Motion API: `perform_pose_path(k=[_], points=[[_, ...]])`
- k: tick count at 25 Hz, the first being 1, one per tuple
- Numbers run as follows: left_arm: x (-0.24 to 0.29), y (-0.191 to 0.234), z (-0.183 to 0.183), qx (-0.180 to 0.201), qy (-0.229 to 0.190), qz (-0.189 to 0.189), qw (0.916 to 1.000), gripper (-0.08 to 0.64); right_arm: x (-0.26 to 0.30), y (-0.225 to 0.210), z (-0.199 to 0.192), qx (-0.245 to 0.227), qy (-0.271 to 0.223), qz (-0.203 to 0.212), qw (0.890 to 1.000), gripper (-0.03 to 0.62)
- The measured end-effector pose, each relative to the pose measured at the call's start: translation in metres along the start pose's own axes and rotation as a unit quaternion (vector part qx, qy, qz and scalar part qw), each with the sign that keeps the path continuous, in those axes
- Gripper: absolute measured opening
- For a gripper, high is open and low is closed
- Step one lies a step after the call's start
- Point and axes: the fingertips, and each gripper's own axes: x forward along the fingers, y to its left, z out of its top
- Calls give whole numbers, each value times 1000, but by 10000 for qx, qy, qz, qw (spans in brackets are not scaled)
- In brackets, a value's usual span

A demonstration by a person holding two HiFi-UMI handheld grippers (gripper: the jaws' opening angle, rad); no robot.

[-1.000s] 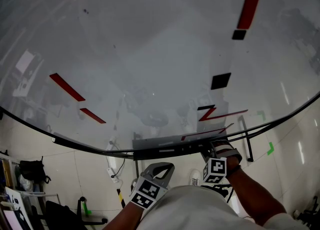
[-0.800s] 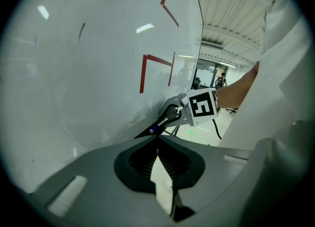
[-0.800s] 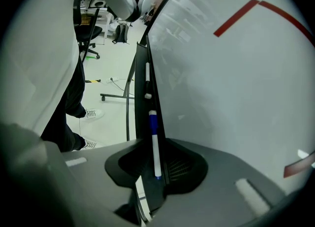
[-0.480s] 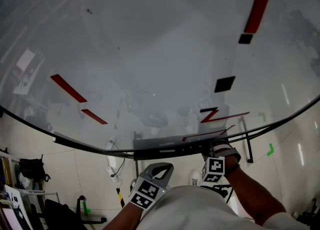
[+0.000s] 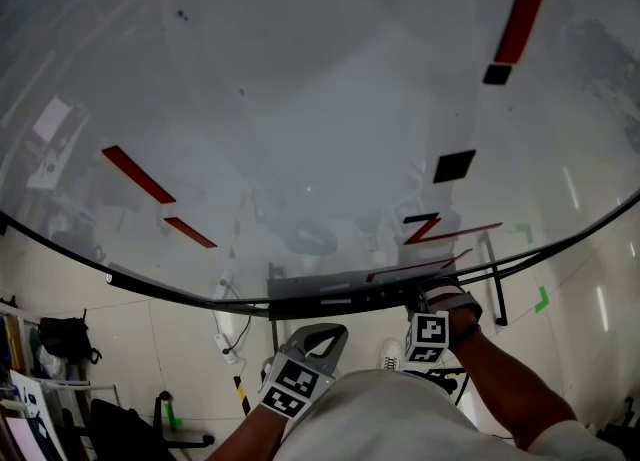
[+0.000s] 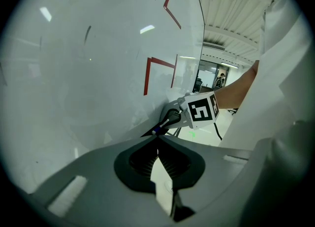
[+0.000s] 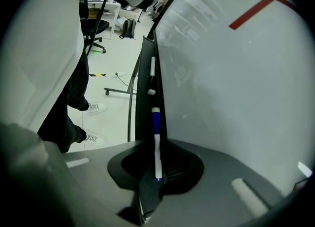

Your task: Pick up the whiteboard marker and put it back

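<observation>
Pale tiled floor (image 5: 180,334) sat below a big glossy white whiteboard (image 5: 300,99) that filled most of the head view. Two red diagonal strokes (image 5: 135,174) were at the board's left, and red and black marks (image 5: 455,165) were toward its right. A black bag (image 5: 65,339) lay at the lower left of the frame.

Lower centre, the left gripper (image 6: 157,136) was held clear of the board with its jaws together and nothing between them.

A narrow black tray (image 5: 330,299) ran along the board's bottom edge. Right of centre, the right gripper (image 5: 428,301) reached down onto that tray. In the right gripper view, its jaws had just been closing and were clamped on a white whiteboard marker with a blue cap (image 7: 156,127). The whiteboard marker lay lengthwise in the tray, against the board's lower edge, with its blue end pointing away from the gripper. Further along the tray lay a second slim white pen (image 7: 152,73), apart from the first. A green tape mark (image 5: 541,299) was on the floor at the far right.
</observation>
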Motion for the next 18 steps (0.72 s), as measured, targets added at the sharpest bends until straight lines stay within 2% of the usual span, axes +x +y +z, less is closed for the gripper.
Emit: perform_pose_path(k=[10,18], points=[[0,-1,-2,-41,-36,-11,10000,18,-1,0,1,-65,1,17,10000,40],[2,-1,-1,-29,-40,-24,10000,18,-29,-12,12,256,-323,-192,9990,38]])
